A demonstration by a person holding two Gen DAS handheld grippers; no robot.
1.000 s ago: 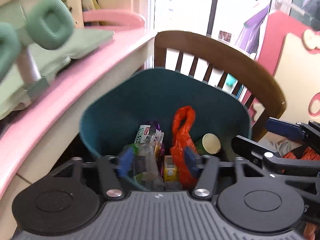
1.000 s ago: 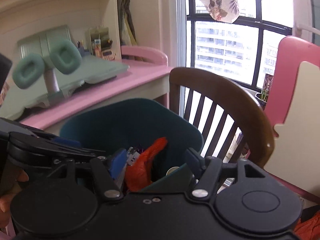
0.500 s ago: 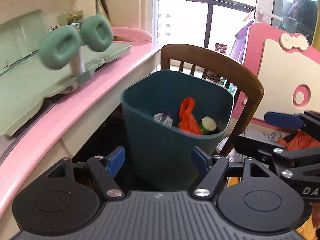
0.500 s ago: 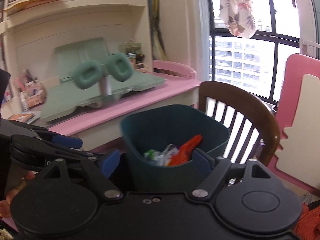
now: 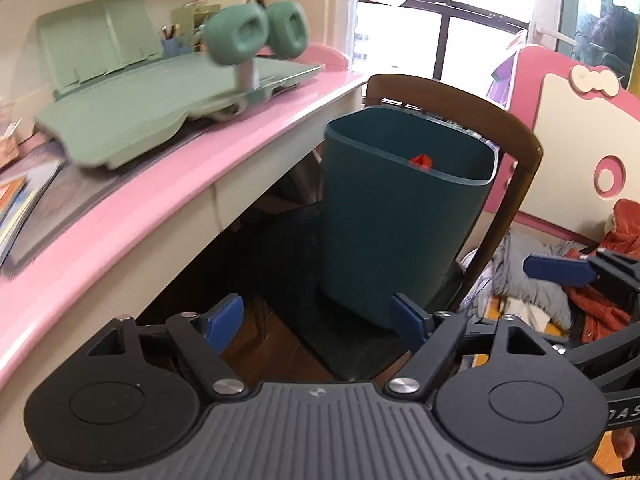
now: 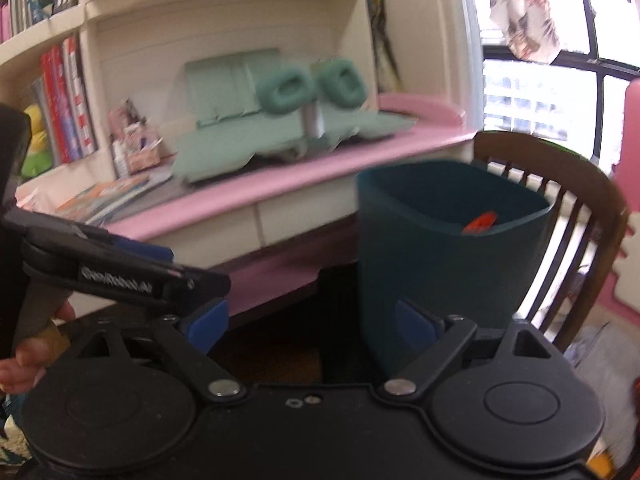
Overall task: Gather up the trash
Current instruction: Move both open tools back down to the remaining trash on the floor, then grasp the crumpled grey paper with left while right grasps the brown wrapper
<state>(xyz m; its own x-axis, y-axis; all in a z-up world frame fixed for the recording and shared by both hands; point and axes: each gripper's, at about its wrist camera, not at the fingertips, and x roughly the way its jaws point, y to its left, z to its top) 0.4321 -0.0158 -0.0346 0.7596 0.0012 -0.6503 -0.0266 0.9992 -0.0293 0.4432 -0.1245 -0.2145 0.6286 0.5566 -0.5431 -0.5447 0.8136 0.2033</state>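
Pink counter (image 5: 256, 136) at left, the teal trash bin (image 5: 400, 220) stands upright on a chair (image 5: 516, 148), ahead of both grippers, an orange scrap (image 5: 421, 160) showing at its rim. Left gripper (image 5: 316, 320) and right gripper (image 6: 316, 320) have empty jaws spreading wider, neither clearly nearer

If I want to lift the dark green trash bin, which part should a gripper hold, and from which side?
Probably the top rim of the trash bin, approached from above. Its body looks too wide for the jaws, while the rim is thin, open and upright. The near wall is free; a chair stands right behind the far one.

Two wrist views, side by side, angled downward, both near the teal bin (image 5: 400, 216) beside the pink desk (image 6: 280, 196)
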